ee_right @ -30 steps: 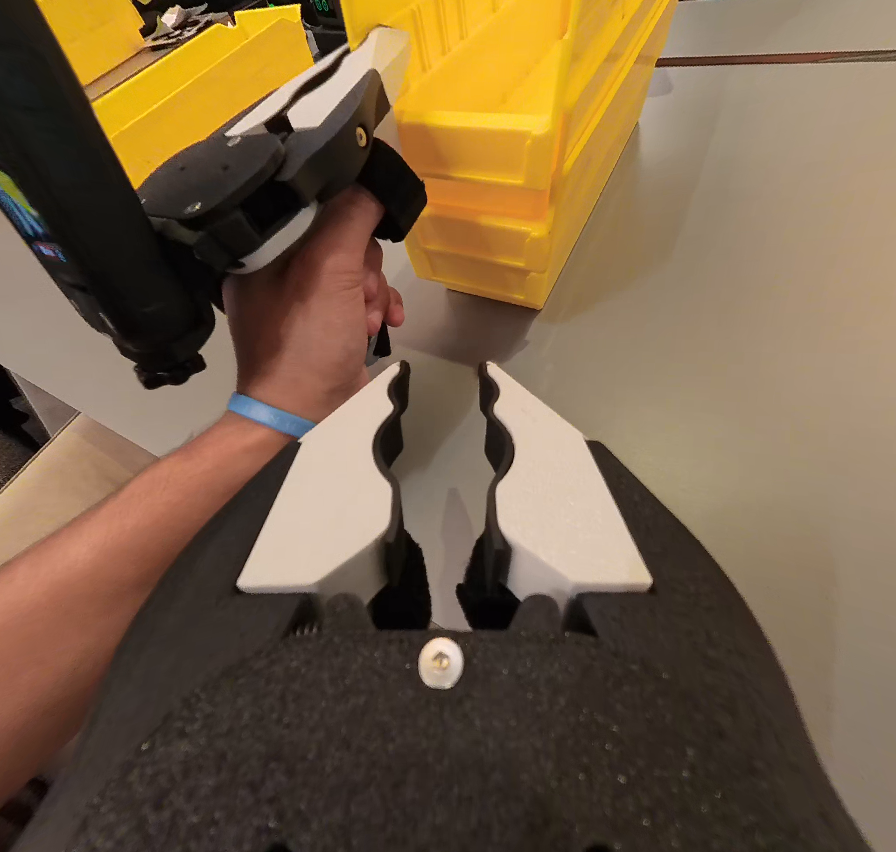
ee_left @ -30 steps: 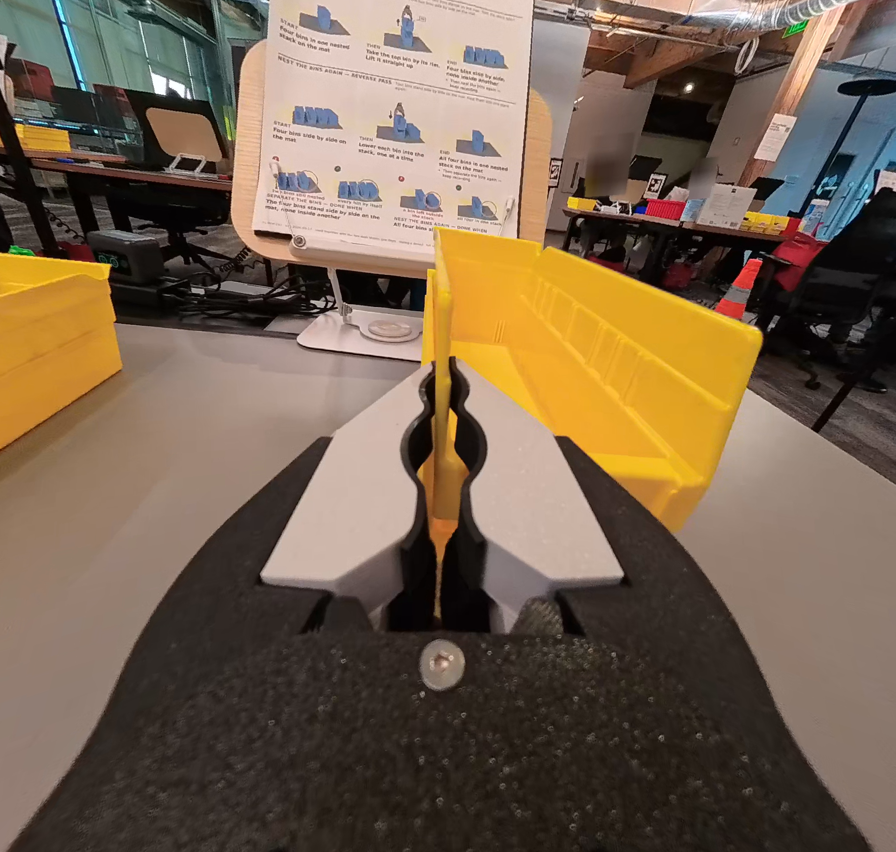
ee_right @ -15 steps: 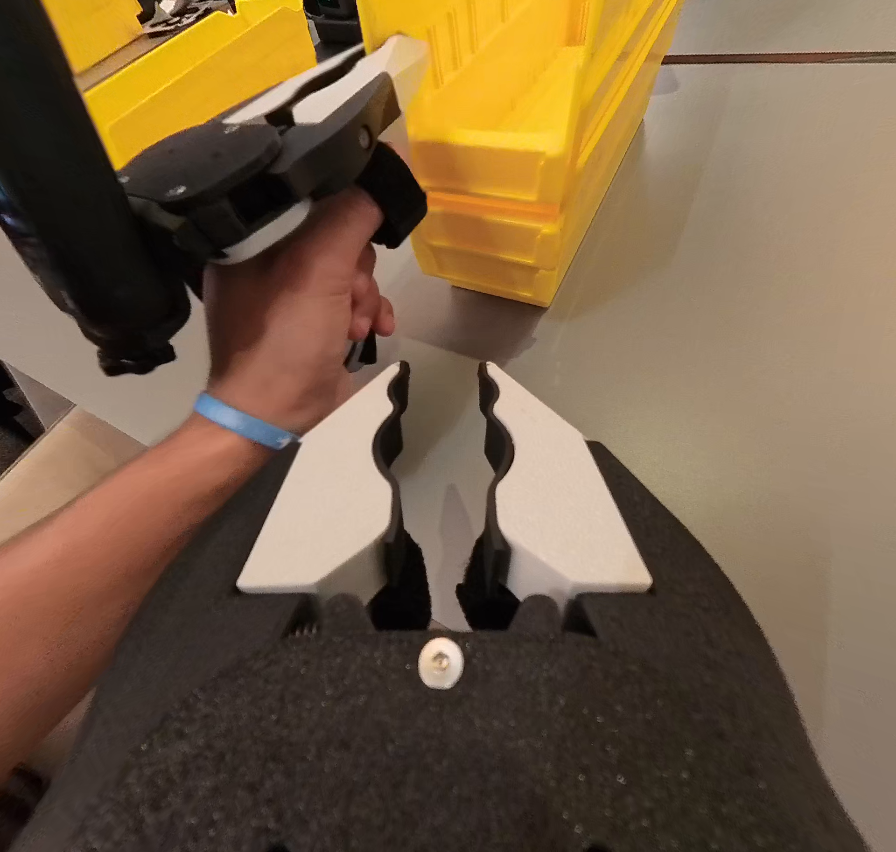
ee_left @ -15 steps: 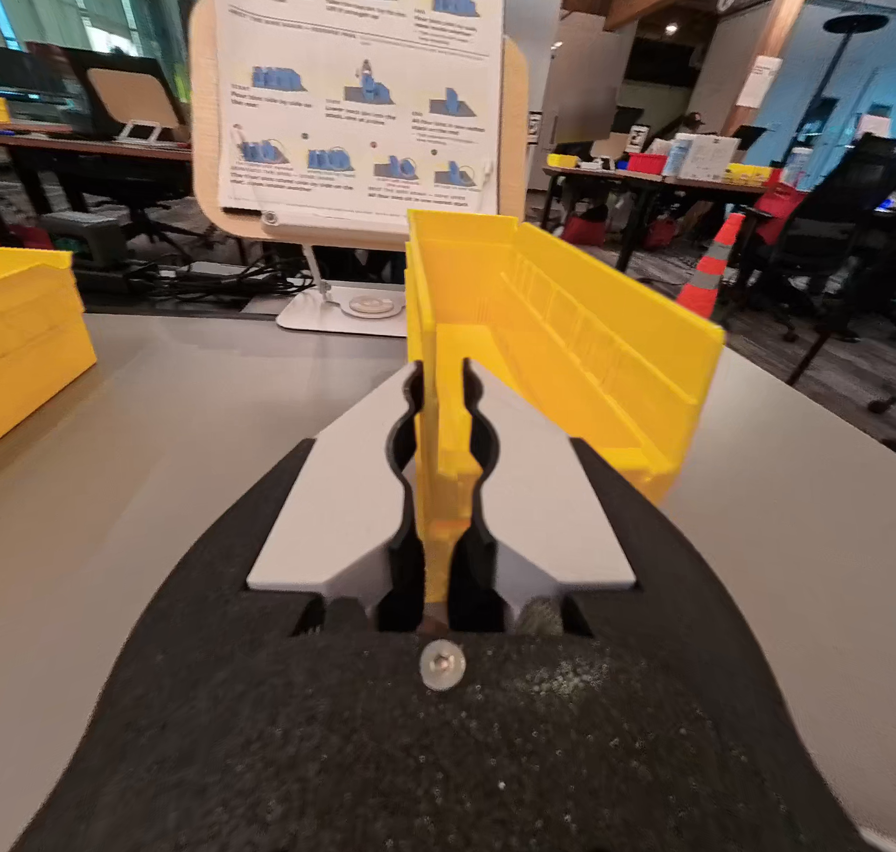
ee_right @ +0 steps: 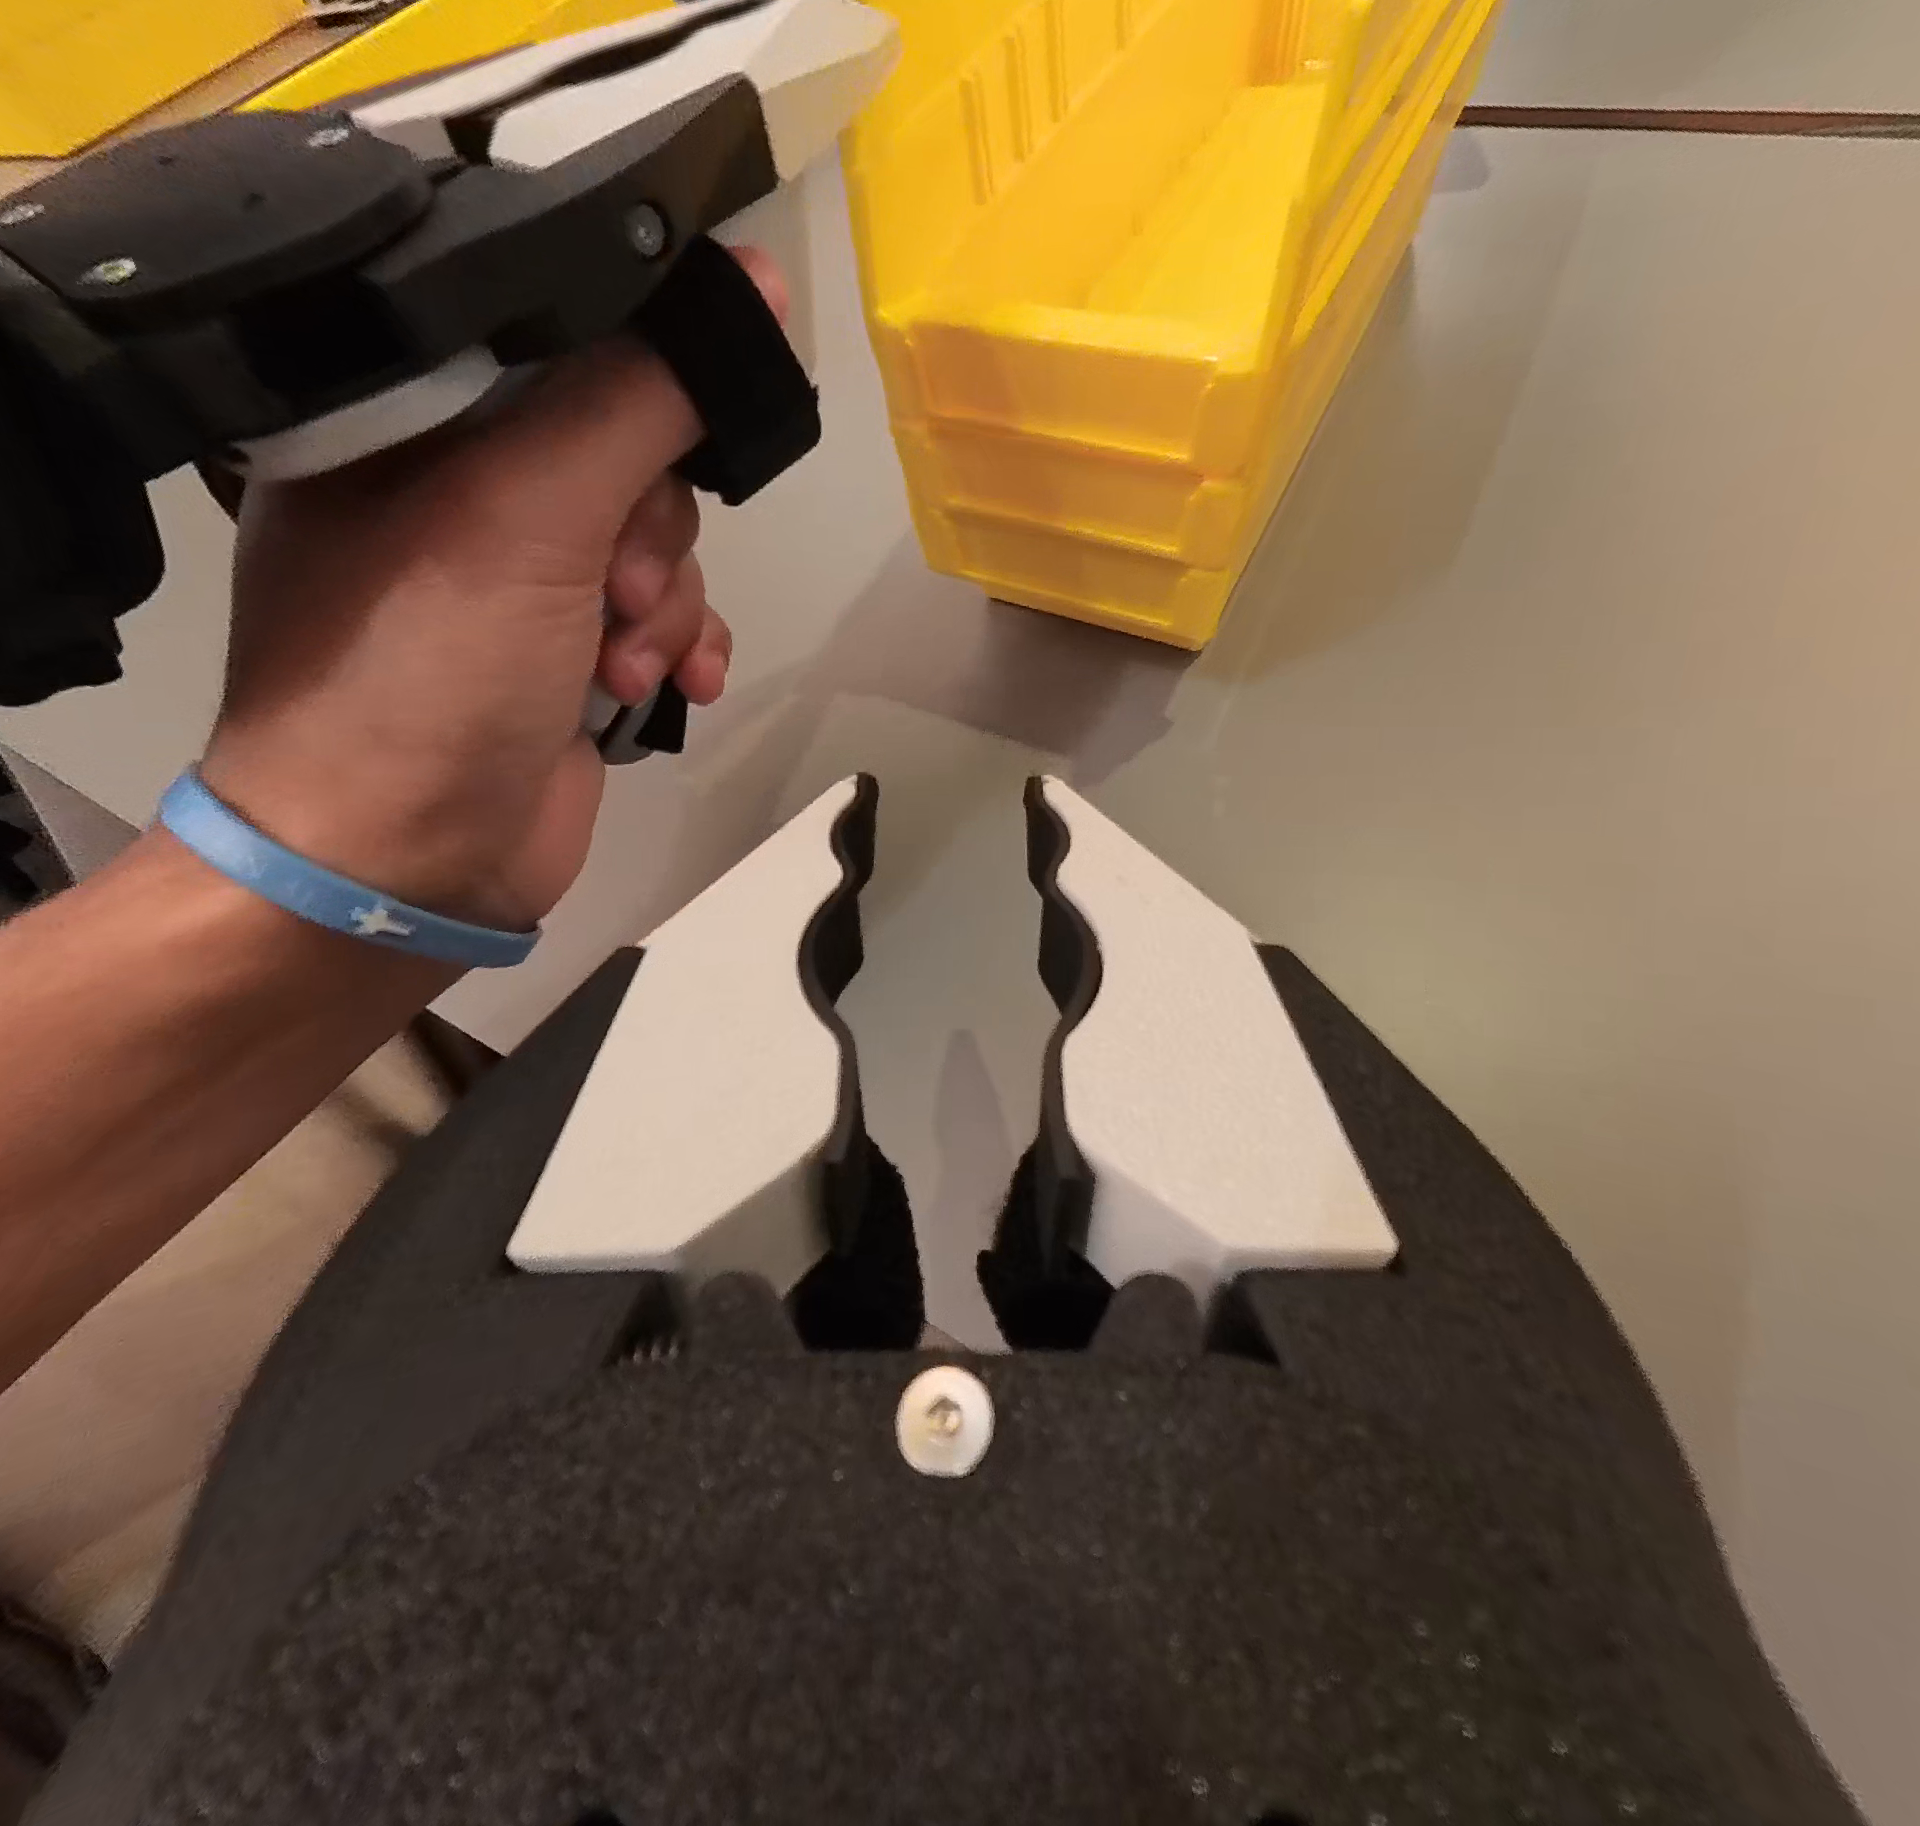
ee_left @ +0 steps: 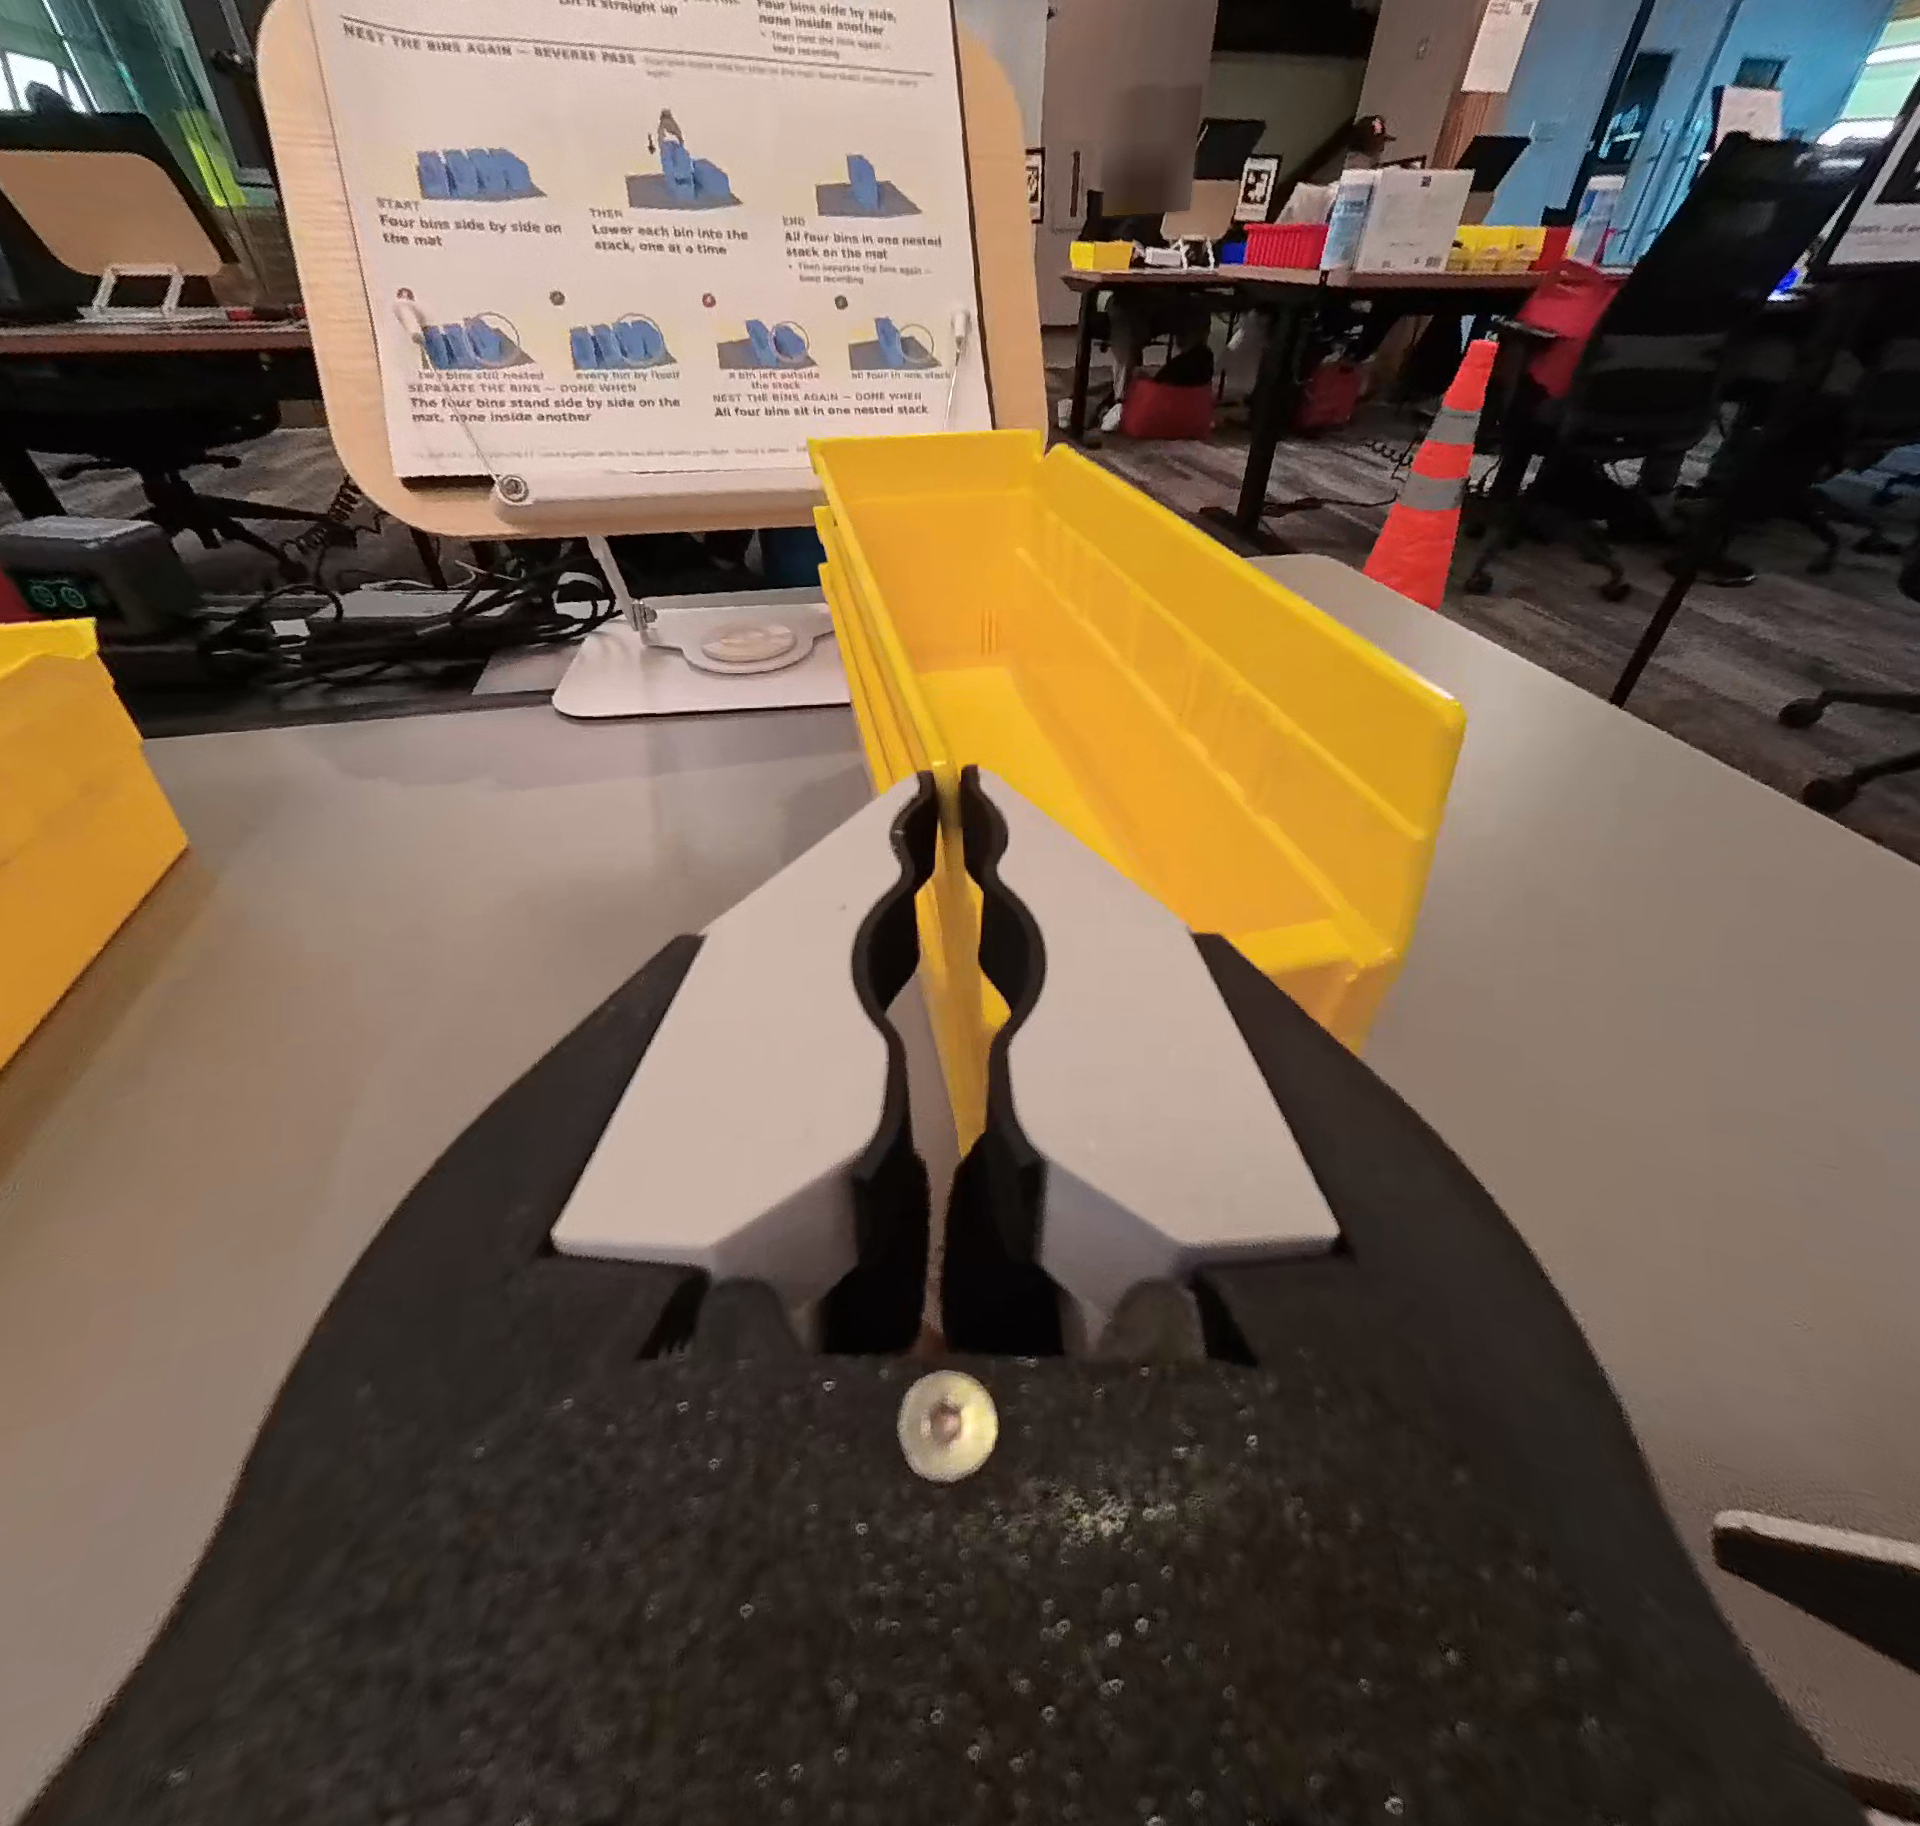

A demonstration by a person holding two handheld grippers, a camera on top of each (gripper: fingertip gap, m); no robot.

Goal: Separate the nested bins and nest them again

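Your left gripper (ee_left: 948, 789) is pinched on the near left side wall of the top yellow bin (ee_left: 1164, 696), its two grey fingers (ee_left: 769, 1049) pressed against the thin wall from either side. That bin sits in the stack of yellow bins (ee_right: 1122, 488), three front lips showing one above another, and the stack rests on the grey table (ee_right: 1610, 633). In the right wrist view your left hand (ee_right: 436, 633), with a blue wristband (ee_right: 343, 903), grips the handle of that gripper, whose tips meet the bin's wall at the stack's near left corner. Your right gripper (ee_right: 948, 789) hangs over bare table just short of the stack's front end, its fingers spread apart with nothing between them. Farther out, another yellow bin (ee_left: 62, 820) stands on the table well to the left. Behind the stack an instruction sheet (ee_left: 644, 176) is clipped to a wooden board on a metal stand (ee_left: 717, 664). An orange traffic cone (ee_left: 1439, 488) stands on the floor beyond the table's right edge.
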